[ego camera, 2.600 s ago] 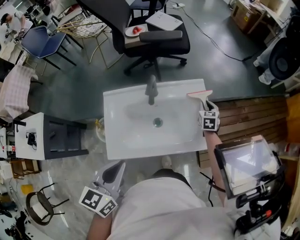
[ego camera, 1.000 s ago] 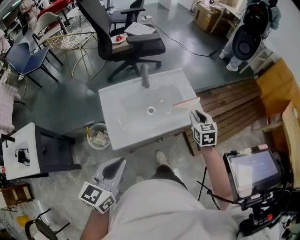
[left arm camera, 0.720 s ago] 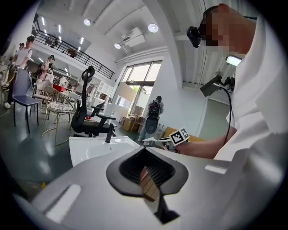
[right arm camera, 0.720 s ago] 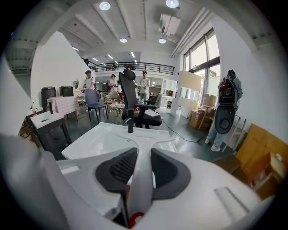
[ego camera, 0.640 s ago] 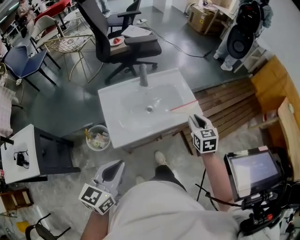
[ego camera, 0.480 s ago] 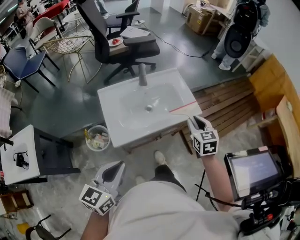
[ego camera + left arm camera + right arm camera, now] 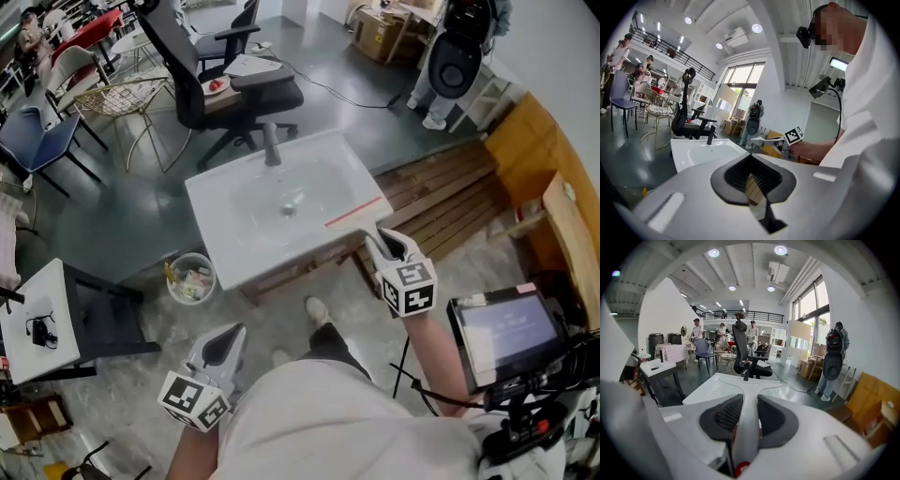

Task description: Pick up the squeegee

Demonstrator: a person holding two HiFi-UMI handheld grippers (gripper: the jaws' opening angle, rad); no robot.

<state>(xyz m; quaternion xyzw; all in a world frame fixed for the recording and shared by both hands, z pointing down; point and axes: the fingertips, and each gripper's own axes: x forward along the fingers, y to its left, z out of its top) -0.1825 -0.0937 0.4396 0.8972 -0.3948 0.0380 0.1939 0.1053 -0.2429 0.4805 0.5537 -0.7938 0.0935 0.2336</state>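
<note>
Head view: squeegee [image 7: 354, 212] handle hidden within right gripper [image 7: 382, 238] pinching it above sink [image 7: 214, 251] edge; left gripper [image 7: 227, 339] low, pressed together.

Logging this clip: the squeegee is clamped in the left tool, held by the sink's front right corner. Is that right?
Not quite. The right tool is the one clamped on the squeegee, not the left. The right gripper view shows its handle between the jaws. It is held by the sink's front right corner.
</note>
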